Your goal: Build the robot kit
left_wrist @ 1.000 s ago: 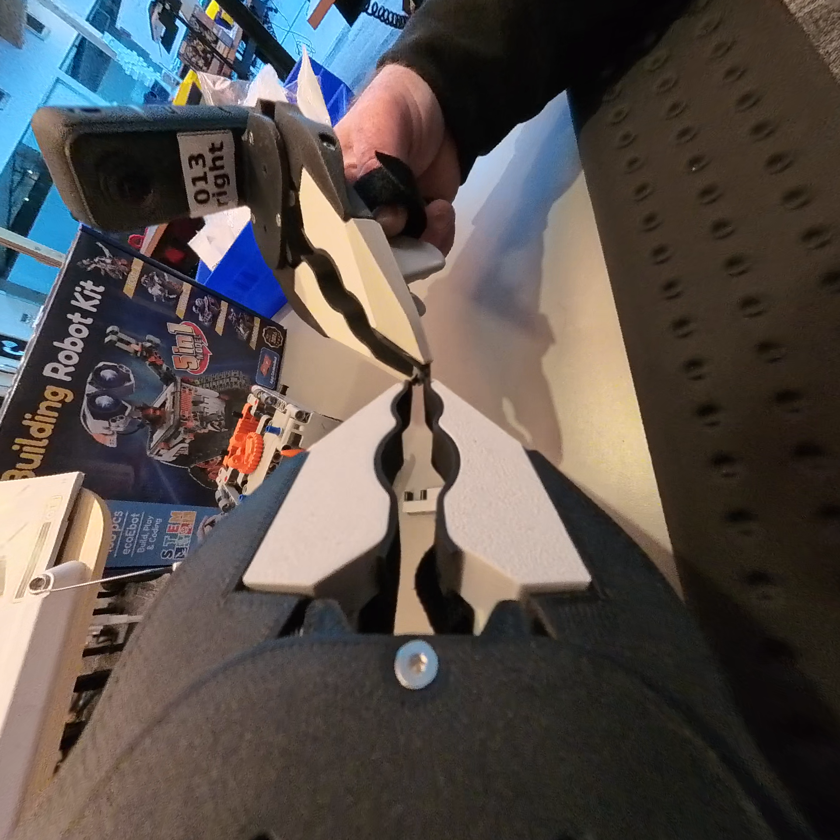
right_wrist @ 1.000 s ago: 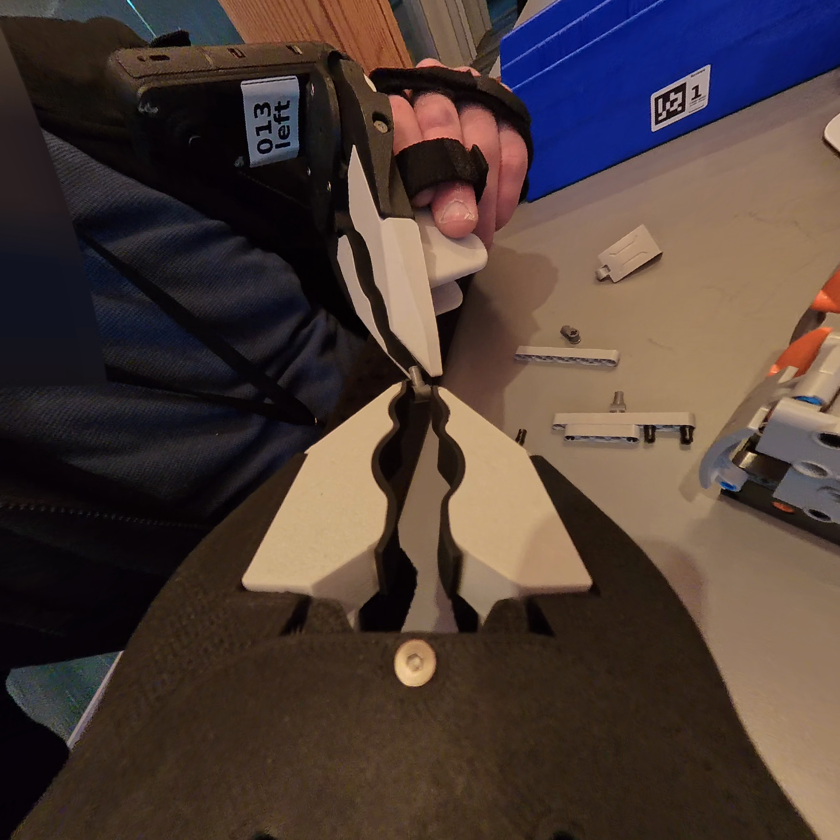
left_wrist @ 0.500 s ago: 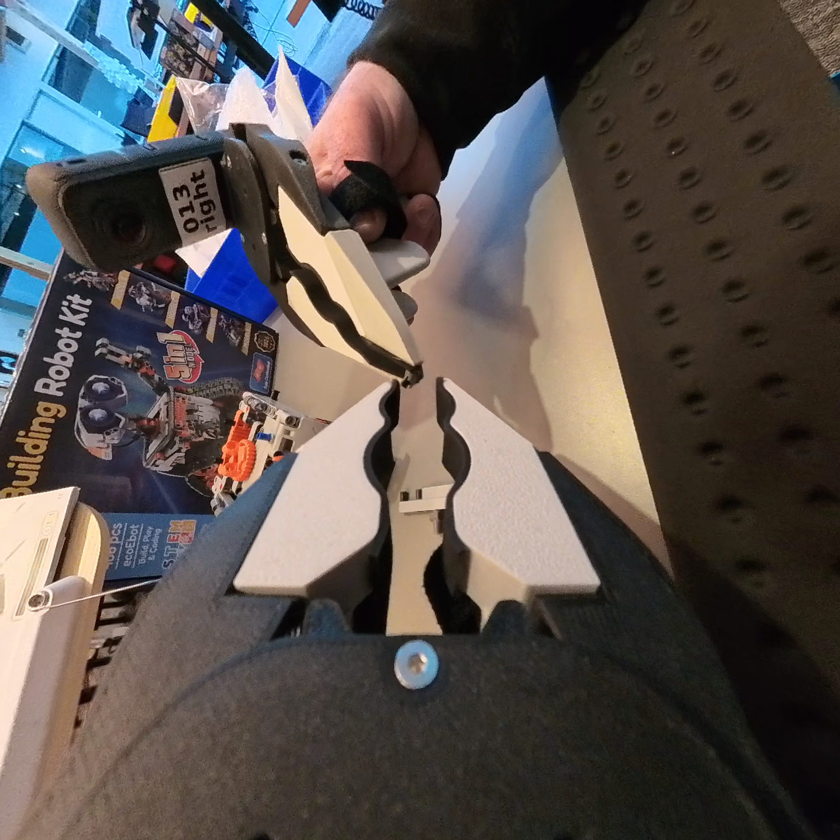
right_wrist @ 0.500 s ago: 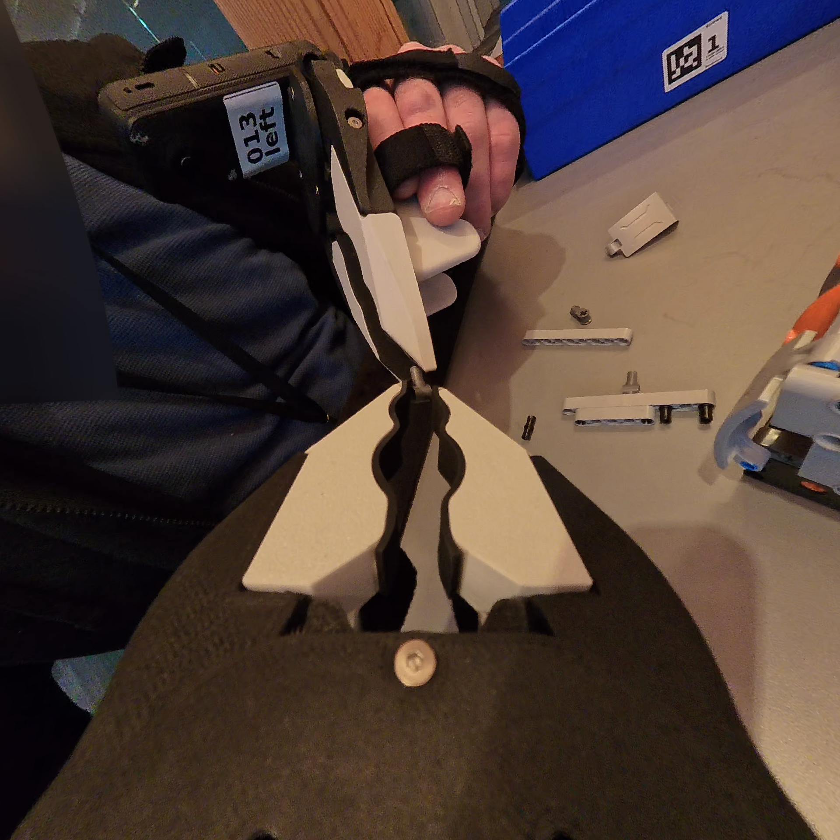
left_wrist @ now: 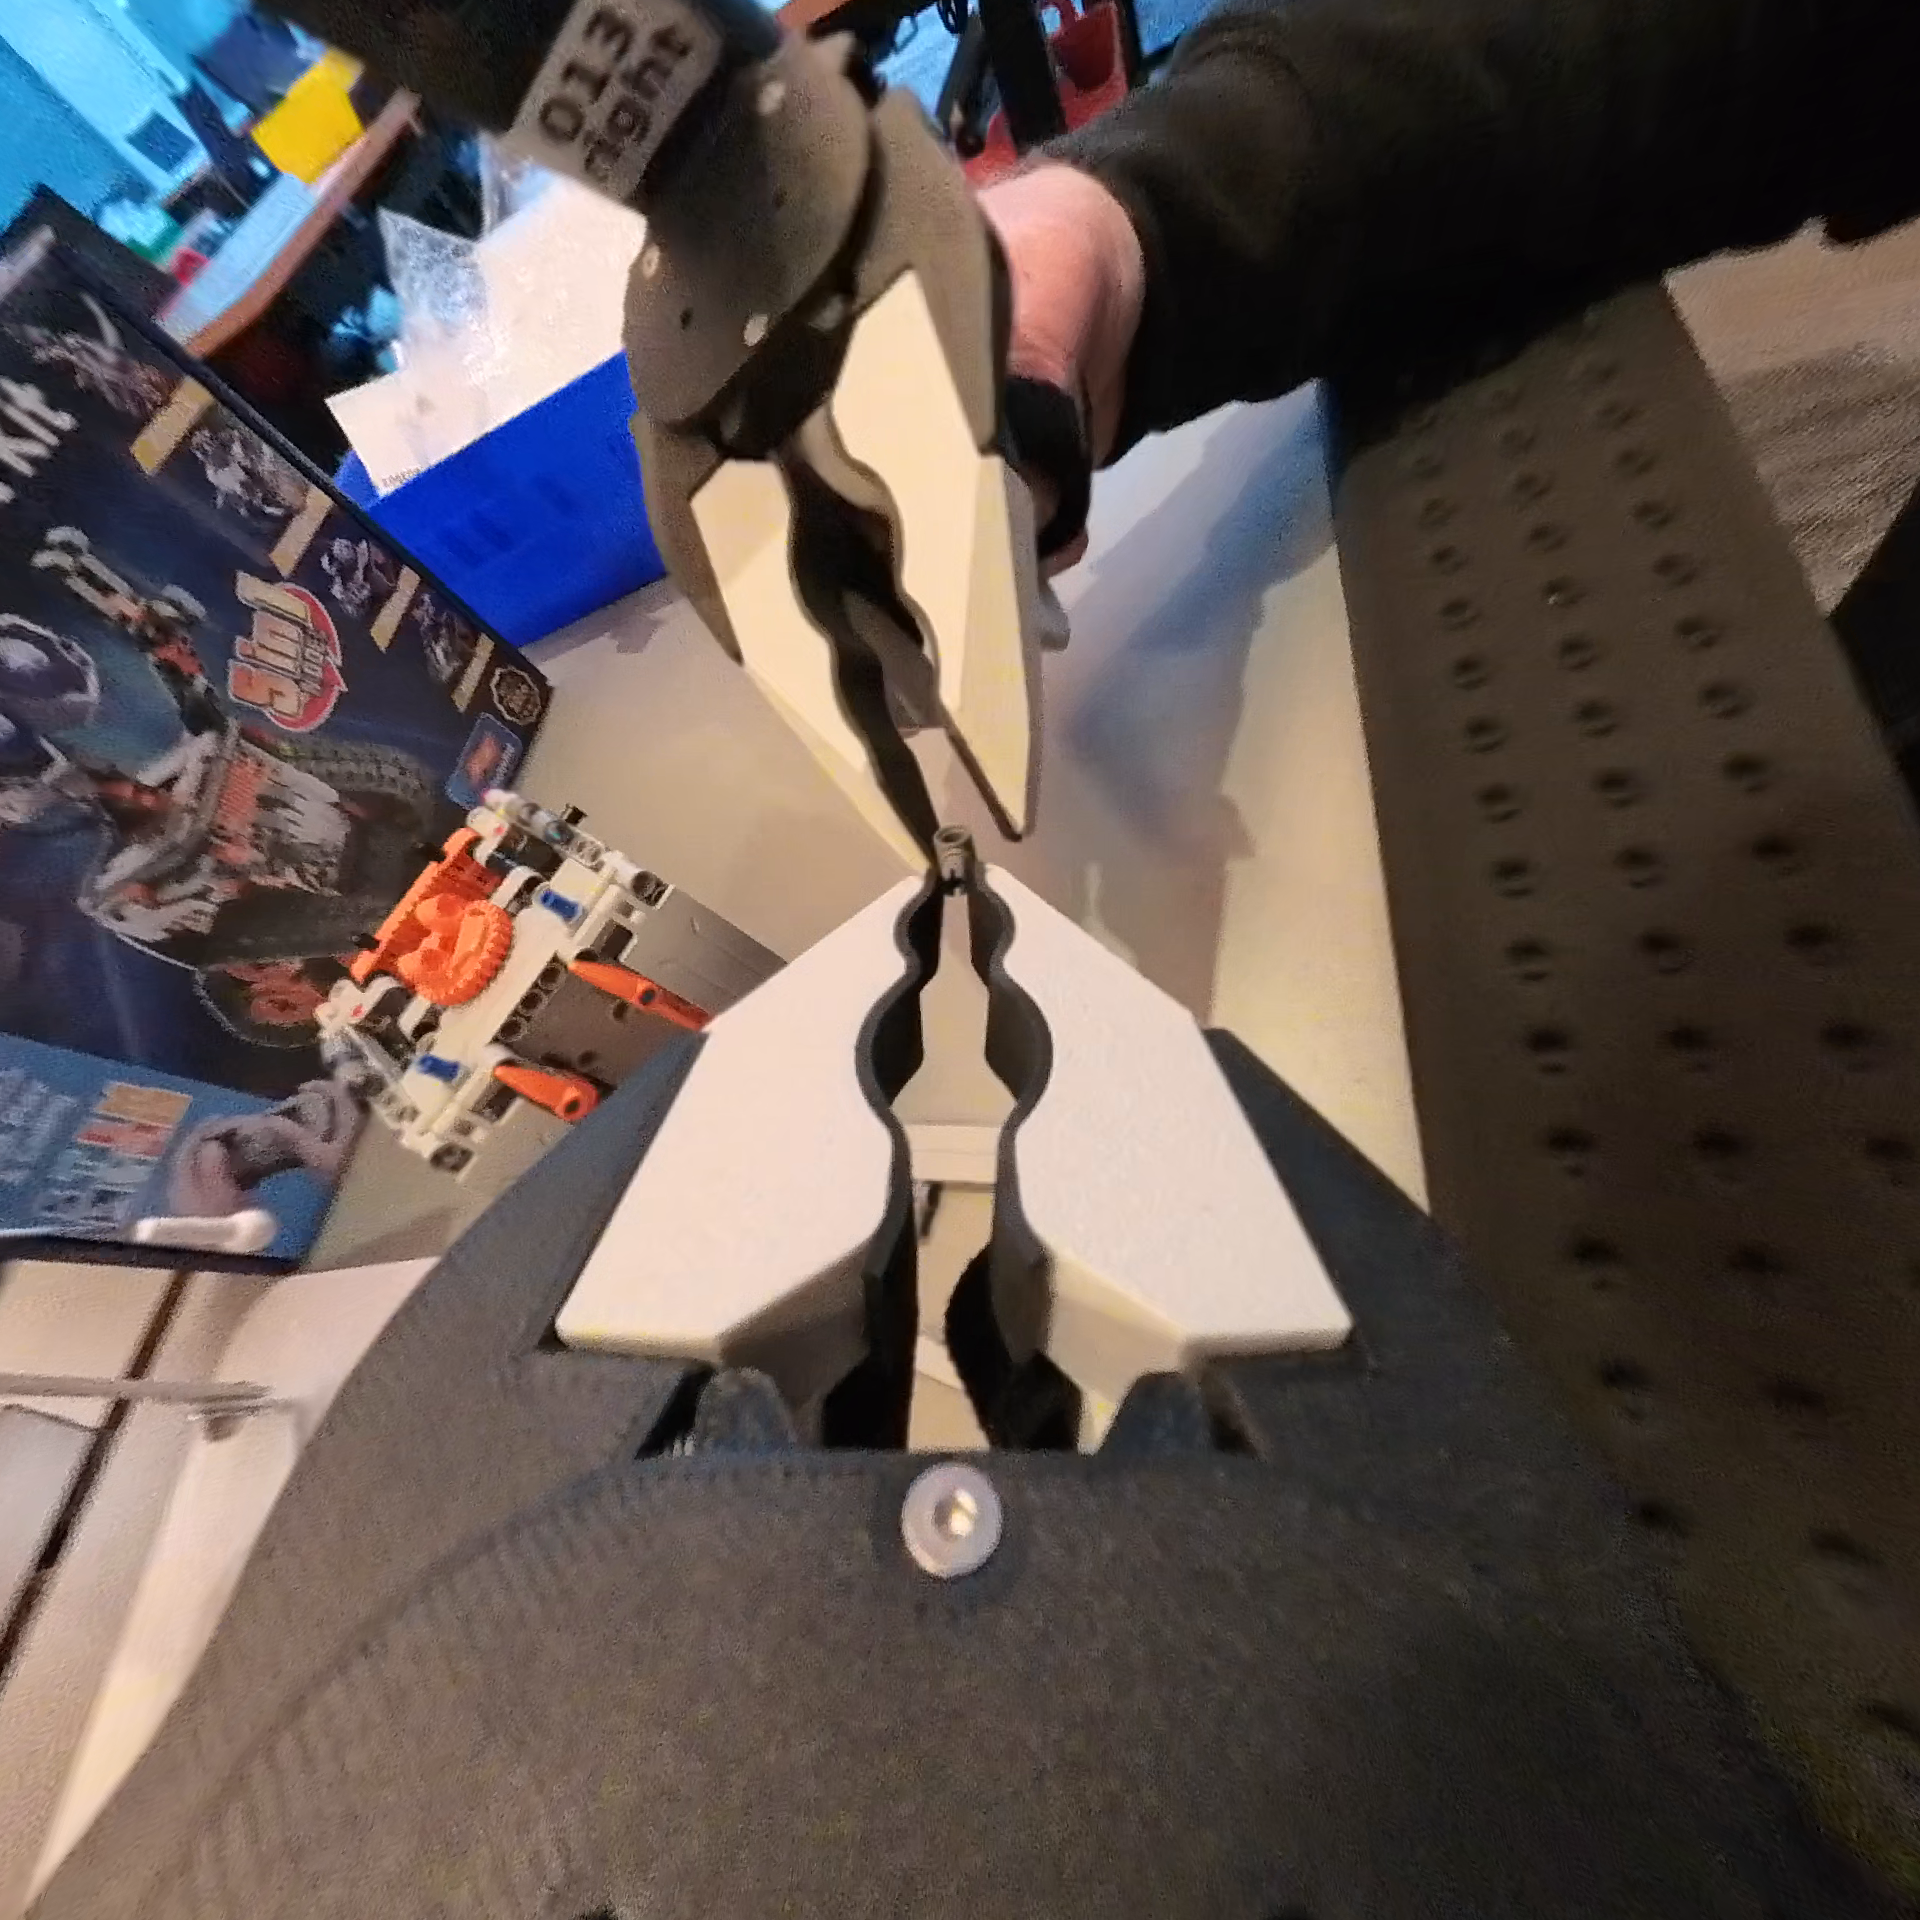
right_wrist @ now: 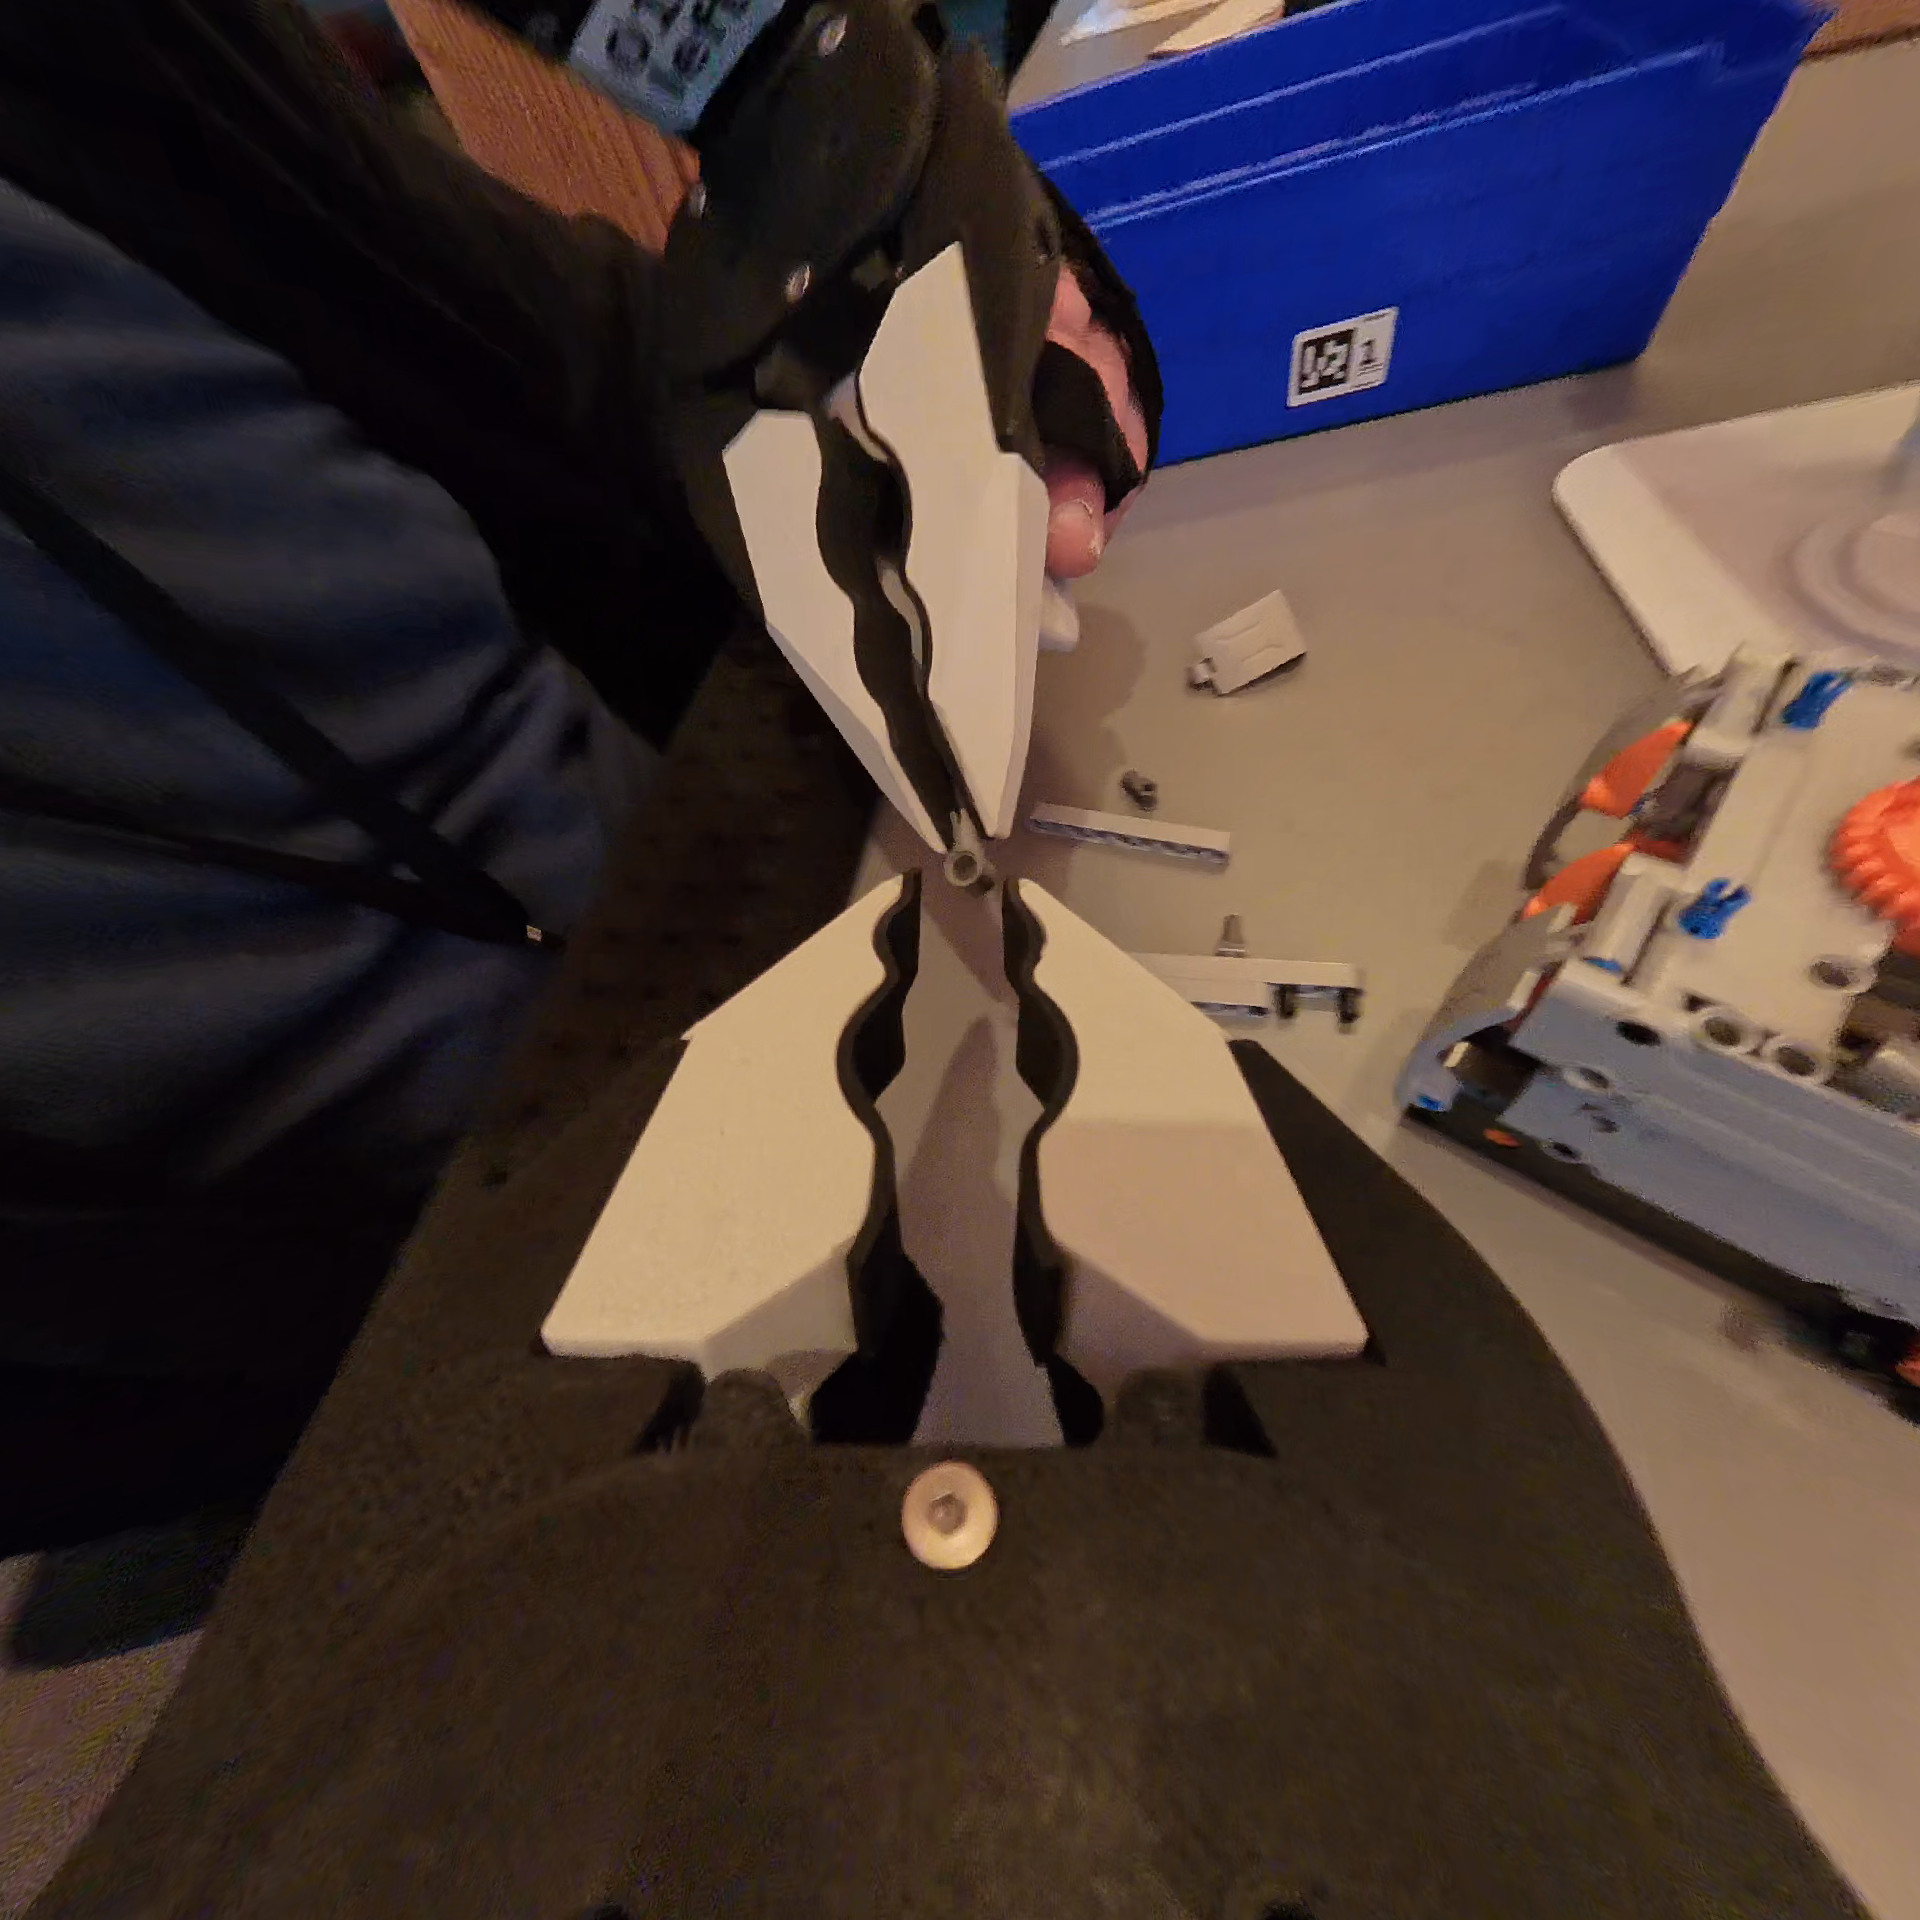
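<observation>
Pin (left_wrist: 954, 854) small, grey, pinched at tips of left gripper (left_wrist: 956, 883) above table (right_wrist: 1455, 623) | right gripper (right_wrist: 961, 888) spread, tip-to-tip opposite | brick vehicle (right_wrist: 1714, 987), blue bin (right_wrist: 1403, 208) nearby

Both views are dim and warm-toned indoors, with cool blue daylight in the upper left background of the left wrist view. Soft shadows fall on the grey table (right_wrist: 1455, 582). Wide-angle bending stretches the edges, and motion blur smears the outer areas.
</observation>
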Demonstrator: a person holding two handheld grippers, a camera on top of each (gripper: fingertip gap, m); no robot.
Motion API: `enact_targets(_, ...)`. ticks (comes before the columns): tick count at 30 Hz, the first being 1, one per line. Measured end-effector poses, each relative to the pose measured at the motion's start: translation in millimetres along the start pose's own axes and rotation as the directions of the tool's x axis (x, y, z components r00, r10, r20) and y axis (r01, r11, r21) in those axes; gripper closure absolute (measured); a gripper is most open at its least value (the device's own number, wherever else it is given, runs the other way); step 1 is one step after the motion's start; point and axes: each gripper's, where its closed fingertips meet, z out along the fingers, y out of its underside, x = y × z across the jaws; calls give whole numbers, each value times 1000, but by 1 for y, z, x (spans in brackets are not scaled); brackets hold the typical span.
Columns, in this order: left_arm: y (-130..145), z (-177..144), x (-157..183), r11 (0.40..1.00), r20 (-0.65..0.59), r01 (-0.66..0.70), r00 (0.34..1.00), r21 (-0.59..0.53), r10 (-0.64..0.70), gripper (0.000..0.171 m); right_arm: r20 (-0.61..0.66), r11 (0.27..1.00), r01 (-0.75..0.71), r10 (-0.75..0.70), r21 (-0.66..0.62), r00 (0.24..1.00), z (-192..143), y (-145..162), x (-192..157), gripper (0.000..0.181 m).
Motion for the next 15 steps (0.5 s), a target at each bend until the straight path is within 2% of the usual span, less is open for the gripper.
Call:
enact_targets(3,-2,0,0,997,-42,74,997,27,-72,169,-101,991,132,-134,-28,986,1,-1,4,174)
enact_targets(15,3,4,1,985,-99,173,981,27,-170,169,-148,984,170,-176,-49,973,1,-2,5,176)
